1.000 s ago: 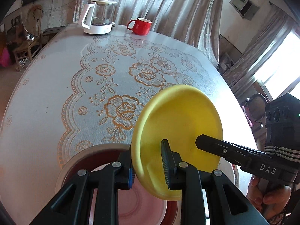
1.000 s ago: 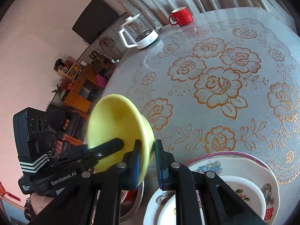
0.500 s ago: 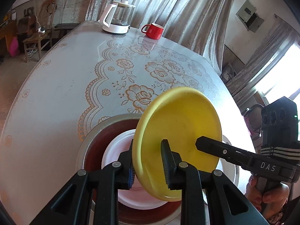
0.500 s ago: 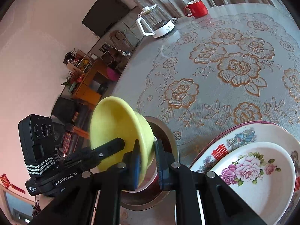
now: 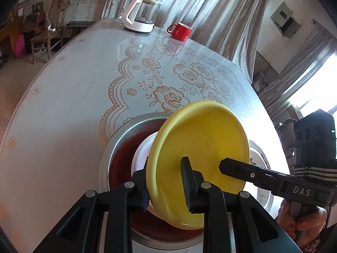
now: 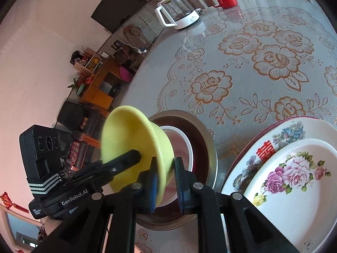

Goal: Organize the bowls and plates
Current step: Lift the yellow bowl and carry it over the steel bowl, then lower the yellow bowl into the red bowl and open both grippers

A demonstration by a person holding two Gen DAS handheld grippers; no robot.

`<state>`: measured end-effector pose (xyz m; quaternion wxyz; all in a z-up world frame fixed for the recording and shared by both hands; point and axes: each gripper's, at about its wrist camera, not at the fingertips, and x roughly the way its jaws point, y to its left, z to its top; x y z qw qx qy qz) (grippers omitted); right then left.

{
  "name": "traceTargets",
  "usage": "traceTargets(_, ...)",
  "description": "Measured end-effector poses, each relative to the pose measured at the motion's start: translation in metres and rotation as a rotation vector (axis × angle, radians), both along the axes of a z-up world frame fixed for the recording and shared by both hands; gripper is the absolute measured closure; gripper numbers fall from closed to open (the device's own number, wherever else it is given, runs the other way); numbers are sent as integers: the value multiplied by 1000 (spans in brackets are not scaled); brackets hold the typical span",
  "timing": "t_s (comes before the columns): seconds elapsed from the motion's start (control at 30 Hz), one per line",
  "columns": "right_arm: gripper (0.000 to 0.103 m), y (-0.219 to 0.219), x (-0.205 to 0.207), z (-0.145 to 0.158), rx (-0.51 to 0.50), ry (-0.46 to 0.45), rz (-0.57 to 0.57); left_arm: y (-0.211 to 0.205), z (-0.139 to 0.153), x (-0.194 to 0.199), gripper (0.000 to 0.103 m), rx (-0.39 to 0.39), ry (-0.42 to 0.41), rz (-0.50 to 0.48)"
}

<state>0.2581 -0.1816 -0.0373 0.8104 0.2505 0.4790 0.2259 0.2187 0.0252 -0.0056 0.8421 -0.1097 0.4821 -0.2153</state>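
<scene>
You've carried the yellow bowl (image 5: pixel 200 145), pinched at its rim by both the left gripper (image 5: pixel 166 186) and right gripper (image 6: pixel 165 182), from over the tablecloth to above the steel basin (image 5: pixel 109 158) at lower centre, so nesting it onto the white bowl (image 6: pixel 185 141) looks next.
</scene>
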Motion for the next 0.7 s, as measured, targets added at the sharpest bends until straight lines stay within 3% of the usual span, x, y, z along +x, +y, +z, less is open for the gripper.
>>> traceTargets(0.53,88,5,-2,-9,-23,43,-14,5,-12,2,75,3,11,23)
traceTargets(0.7,88,4,-4,-4,-49,28,-19,7,-8,-1,60,9,-6,35)
